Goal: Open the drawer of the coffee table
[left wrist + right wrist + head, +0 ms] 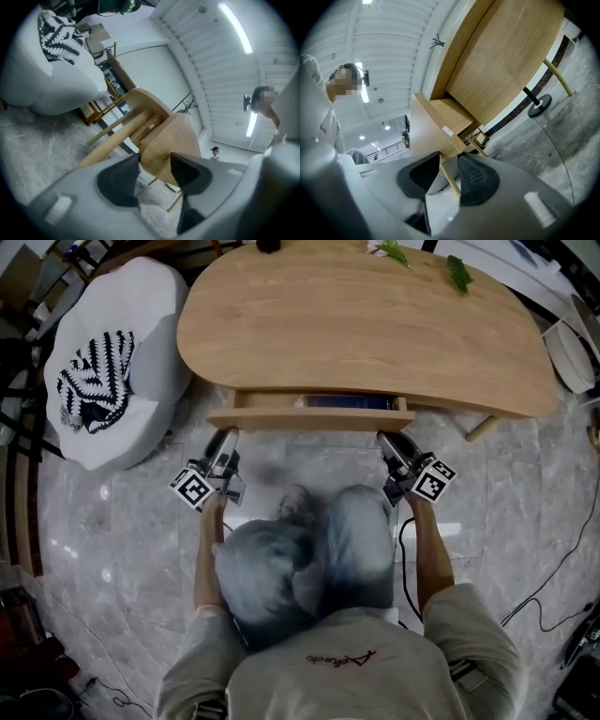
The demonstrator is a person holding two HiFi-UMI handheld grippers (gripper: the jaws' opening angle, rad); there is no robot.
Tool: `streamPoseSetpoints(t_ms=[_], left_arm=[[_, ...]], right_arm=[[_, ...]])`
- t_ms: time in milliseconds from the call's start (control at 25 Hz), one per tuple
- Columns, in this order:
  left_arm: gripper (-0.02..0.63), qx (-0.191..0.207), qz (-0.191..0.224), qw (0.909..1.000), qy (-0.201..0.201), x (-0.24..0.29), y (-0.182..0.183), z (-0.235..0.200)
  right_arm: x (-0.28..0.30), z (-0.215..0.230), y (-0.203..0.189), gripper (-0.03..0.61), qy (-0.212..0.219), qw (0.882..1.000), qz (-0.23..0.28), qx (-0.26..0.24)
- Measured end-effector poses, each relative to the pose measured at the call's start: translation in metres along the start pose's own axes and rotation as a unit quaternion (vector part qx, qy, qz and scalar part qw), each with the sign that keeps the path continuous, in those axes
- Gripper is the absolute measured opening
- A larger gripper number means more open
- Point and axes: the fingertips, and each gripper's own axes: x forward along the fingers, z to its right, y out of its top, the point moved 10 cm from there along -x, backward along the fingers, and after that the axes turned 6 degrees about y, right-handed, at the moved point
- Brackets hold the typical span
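Observation:
The light-wood coffee table (356, 324) has its drawer pulled a little way out, and the drawer front (309, 418) stands clear of the table's edge. My left gripper (223, 442) is at the front's left end and my right gripper (389, 444) at its right end. In the left gripper view the drawer front (164, 140) fills the gap of the left gripper (154, 161), both pads against the wood. In the right gripper view the drawer front (426, 126) runs edge-on into the right gripper (449, 161), which is closed on it.
A pale pouf (112, 371) with a black-and-white patterned cushion stands left of the table. Green leaves (459, 273) lie on the tabletop's far side. The person's knees (309, 559) are just behind the grippers. A cable (553, 568) trails over the marble floor at right.

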Motion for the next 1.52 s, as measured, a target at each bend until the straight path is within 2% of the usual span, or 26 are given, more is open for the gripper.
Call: streamPoseSetpoints(t_ms=[400,600,760,880,1000,1120,1200,1280,1400,1520], left_arm=[[0.212,-0.009,0.006,0.9999,0.009,-0.036,-0.016,0.021],[0.221,-0.006,0.015,0.9998,0.013,-0.037,-0.016,0.027],[0.221,-0.003,0.003,0.9999,0.012,-0.038,-0.015,0.028],[0.216,-0.003,0.007,0.9999,0.011,-0.038,-0.016,0.026],[0.198,0.01,0.002,0.9998,0.017,-0.04,-0.017,0.024],[0.18,0.052,-0.023,0.9977,0.038,-0.041,-0.016,0.025],[0.142,0.1,-0.048,0.9917,0.065,-0.047,-0.018,0.025],[0.086,0.157,-0.073,0.9809,0.089,-0.053,-0.022,0.027],[0.036,0.244,-0.114,0.957,0.109,-0.054,-0.028,0.035],[0.002,0.3,-0.143,0.9361,0.116,-0.048,-0.033,0.04]], right_arm=[[-0.024,-0.029,-0.018,0.106,0.006,1.0,-0.002,0.008],[-0.026,-0.031,-0.019,0.101,0.007,1.0,0.0,0.008],[-0.029,-0.033,-0.021,0.1,0.012,1.0,0.0,0.01],[-0.03,-0.033,-0.022,0.08,0.01,1.0,0.001,0.008],[-0.031,-0.033,-0.024,0.077,-0.007,1.0,-0.003,-0.007],[-0.032,-0.032,-0.021,0.083,-0.034,0.998,-0.022,-0.042],[-0.033,-0.032,-0.022,0.079,-0.06,0.994,-0.05,-0.076],[-0.032,-0.033,-0.024,0.071,-0.08,0.987,-0.087,-0.112],[-0.026,-0.035,-0.028,0.055,-0.097,0.972,-0.134,-0.168],[-0.019,-0.038,-0.029,0.015,-0.114,0.957,-0.16,-0.215]])
